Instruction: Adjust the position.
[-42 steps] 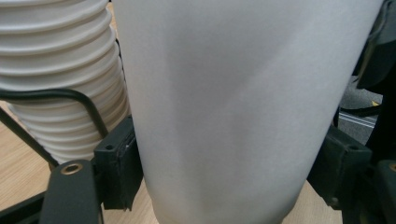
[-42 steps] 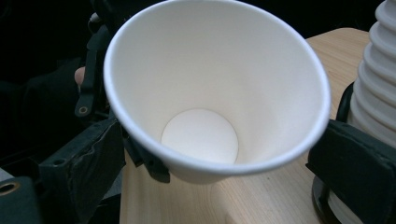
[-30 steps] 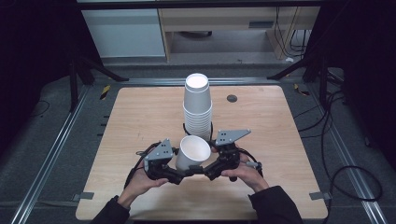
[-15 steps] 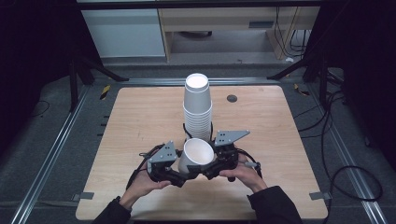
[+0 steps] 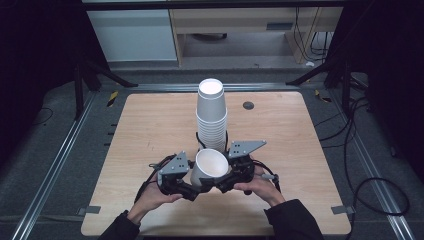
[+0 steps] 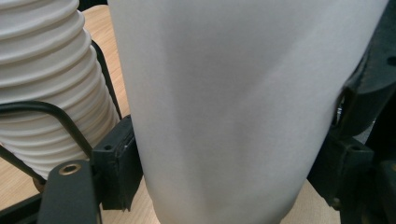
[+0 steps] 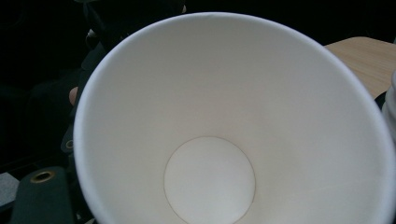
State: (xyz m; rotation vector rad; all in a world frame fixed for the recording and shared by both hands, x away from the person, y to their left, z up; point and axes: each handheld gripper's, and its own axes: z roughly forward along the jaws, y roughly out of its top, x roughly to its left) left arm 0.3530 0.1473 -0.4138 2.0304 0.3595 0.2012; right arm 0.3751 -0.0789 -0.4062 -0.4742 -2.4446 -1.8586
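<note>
a person sits at a wooden table point(image 5: 150, 125) and holds a tool in each hand. between the two tools is one white paper cup point(image 5: 210, 167). it is tipped over, with its open mouth facing up and toward the person's right side.

the left gripper point(image 5: 192, 186) is at the left of the cup, near the front edge of the table. in the left gripper view the side of the cup point(image 6: 233, 107) is very close and big, with a black jaw on each side of it. the jaws have just been opening a little, and the cup is between them. the pads look like they rest against the cup wall, though i cannot tell how hard they press.

the right gripper point(image 5: 222, 181) is at the right of the cup. the right gripper view looks straight down into the cup point(image 7: 224, 140), so you can see its round bottom (it is clean and white inside). i cannot tell if the right jaws are open or closed, because the cup hides them.

just behind the held cup stands a tall stack of cups point(image 5: 211, 112), upside down, near the middle of the table. the stack point(image 6: 46, 84) shows its many rims in the left gripper view. the held cup is just in front of its base.

a small dark round spot point(image 5: 248, 105) lies on the table, farther back and to the right.
</note>
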